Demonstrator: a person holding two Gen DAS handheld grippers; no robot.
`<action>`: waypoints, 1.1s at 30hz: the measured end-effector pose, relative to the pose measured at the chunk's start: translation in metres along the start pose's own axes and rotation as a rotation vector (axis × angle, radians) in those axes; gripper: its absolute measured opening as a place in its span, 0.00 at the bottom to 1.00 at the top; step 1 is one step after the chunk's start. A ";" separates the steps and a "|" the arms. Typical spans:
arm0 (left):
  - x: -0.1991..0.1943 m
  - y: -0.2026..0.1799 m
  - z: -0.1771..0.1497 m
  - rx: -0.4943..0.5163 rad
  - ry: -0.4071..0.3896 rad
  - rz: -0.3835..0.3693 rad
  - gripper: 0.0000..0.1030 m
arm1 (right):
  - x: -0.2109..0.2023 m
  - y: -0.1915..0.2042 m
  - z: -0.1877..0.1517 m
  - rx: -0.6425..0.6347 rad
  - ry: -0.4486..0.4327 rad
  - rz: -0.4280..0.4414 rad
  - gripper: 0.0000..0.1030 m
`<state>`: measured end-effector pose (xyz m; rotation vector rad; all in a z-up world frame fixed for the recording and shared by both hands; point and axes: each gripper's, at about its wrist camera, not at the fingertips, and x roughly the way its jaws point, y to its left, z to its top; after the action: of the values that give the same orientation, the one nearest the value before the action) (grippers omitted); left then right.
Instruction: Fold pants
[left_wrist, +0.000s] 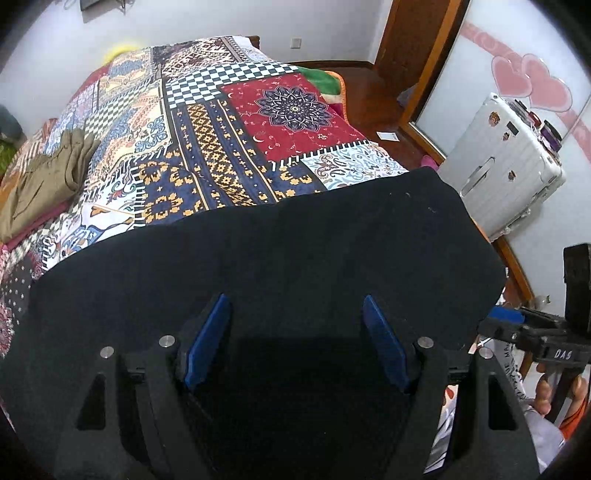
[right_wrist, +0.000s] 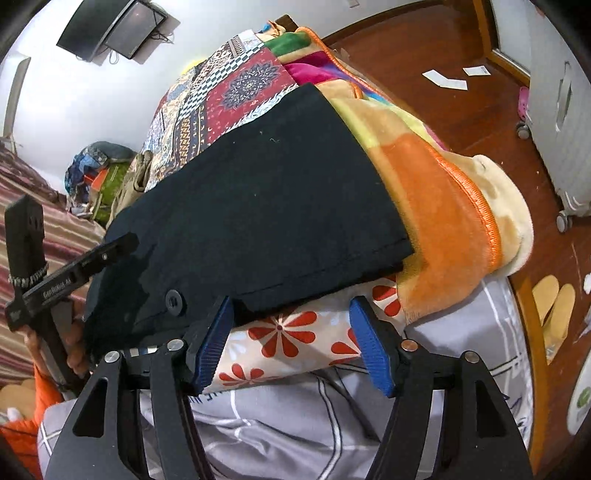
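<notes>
Black pants (left_wrist: 266, 251) lie folded flat on the near end of the bed; in the right wrist view the pants (right_wrist: 258, 192) show a button near their near edge. My left gripper (left_wrist: 295, 321) is open, hovering over the black cloth with nothing between its blue pads. My right gripper (right_wrist: 291, 325) is open and empty at the pants' near right corner, over a flowered sheet. The right gripper also shows at the right edge of the left wrist view (left_wrist: 517, 325), and the left gripper shows at the left of the right wrist view (right_wrist: 74, 273).
A patchwork bedspread (left_wrist: 229, 122) covers the bed. Olive-green clothes (left_wrist: 48, 177) lie at its left side. An orange fleece blanket (right_wrist: 443, 206) hangs off the bed's right edge. A white suitcase (left_wrist: 506, 166) stands on the wooden floor (right_wrist: 424, 55) to the right.
</notes>
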<state>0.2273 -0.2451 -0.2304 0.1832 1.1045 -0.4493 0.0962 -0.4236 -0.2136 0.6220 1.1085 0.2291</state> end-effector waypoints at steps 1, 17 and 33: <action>0.000 -0.002 0.000 0.008 -0.002 0.006 0.73 | -0.001 0.000 0.001 0.004 -0.009 0.002 0.62; 0.005 -0.004 -0.003 0.019 -0.006 0.023 0.73 | -0.003 0.007 0.012 -0.011 -0.051 0.029 0.62; 0.006 -0.006 -0.003 0.028 -0.011 0.041 0.75 | 0.007 0.008 0.035 0.047 -0.137 0.110 0.51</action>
<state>0.2243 -0.2505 -0.2365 0.2273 1.0820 -0.4293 0.1316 -0.4263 -0.2044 0.7309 0.9509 0.2520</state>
